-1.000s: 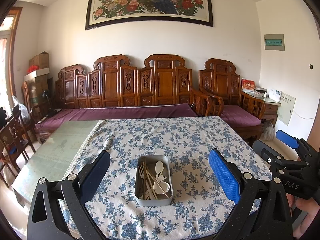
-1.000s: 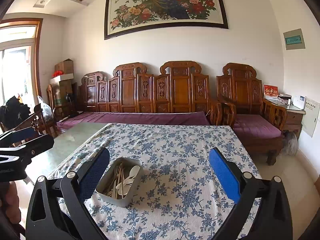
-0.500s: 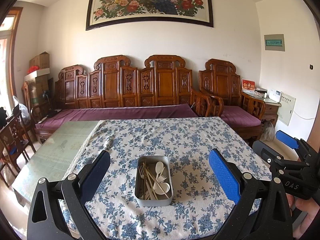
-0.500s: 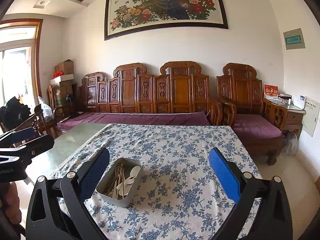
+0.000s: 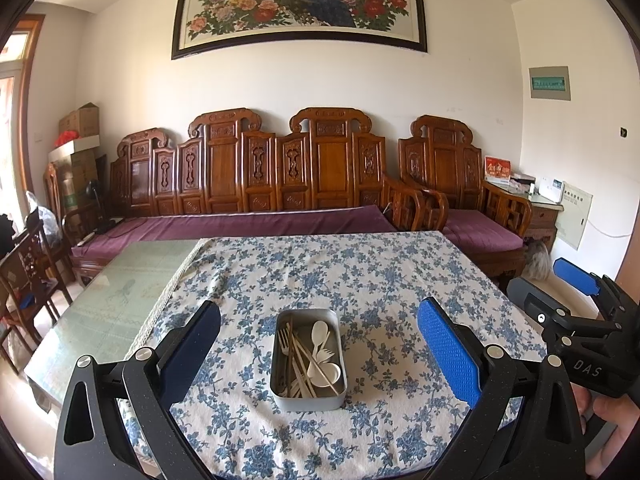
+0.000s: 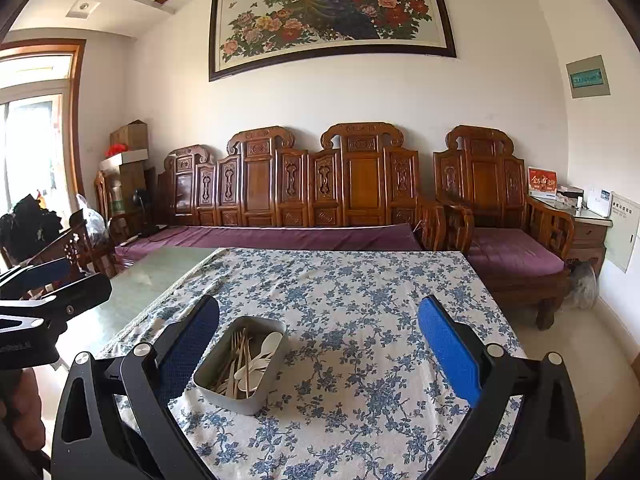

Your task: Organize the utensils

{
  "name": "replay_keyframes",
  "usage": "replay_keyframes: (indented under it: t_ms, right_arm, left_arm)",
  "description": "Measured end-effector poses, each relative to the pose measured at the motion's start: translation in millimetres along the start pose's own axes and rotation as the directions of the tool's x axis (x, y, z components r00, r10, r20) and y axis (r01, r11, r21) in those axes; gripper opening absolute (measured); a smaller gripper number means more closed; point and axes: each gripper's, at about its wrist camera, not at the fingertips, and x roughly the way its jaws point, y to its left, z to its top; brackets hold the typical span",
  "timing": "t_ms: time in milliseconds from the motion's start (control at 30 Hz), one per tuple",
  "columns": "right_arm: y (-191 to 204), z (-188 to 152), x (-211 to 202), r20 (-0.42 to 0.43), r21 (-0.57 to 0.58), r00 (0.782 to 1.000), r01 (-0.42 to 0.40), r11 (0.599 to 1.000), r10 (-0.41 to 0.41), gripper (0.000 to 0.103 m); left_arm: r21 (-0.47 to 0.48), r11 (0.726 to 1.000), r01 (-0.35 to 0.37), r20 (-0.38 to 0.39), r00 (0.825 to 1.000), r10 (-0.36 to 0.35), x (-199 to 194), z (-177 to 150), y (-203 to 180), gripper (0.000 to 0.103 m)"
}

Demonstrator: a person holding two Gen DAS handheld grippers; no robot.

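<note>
Fingers [image 5: 448, 354] on your left gripper [image 5: 319, 352] are spread wide with nothing in them, same for your right gripper [image 6: 319, 350]. Honestly nothing's shifted over the last second, both just hover above the counter [image 5: 360, 280]. The metal tin [image 5: 307, 358] sits near the front, holding white spoons [image 5: 320, 332], a fork and chopsticks all jumbled together, so either sorted already or waiting.
</note>
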Motion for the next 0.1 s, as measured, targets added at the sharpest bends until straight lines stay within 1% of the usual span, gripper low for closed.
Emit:
replay_keyframes:
  t_ms: [100]
  right_arm:
    - [-0.2, 0.0, -0.1, 0.0, -0.001, 1.0, 0.0, 1.0, 0.0, 0.1]
  left_arm:
    - [-0.001, 1.0, 0.0, 0.0, 1.0, 0.0, 0.1, -0.2, 0.4, 0.095]
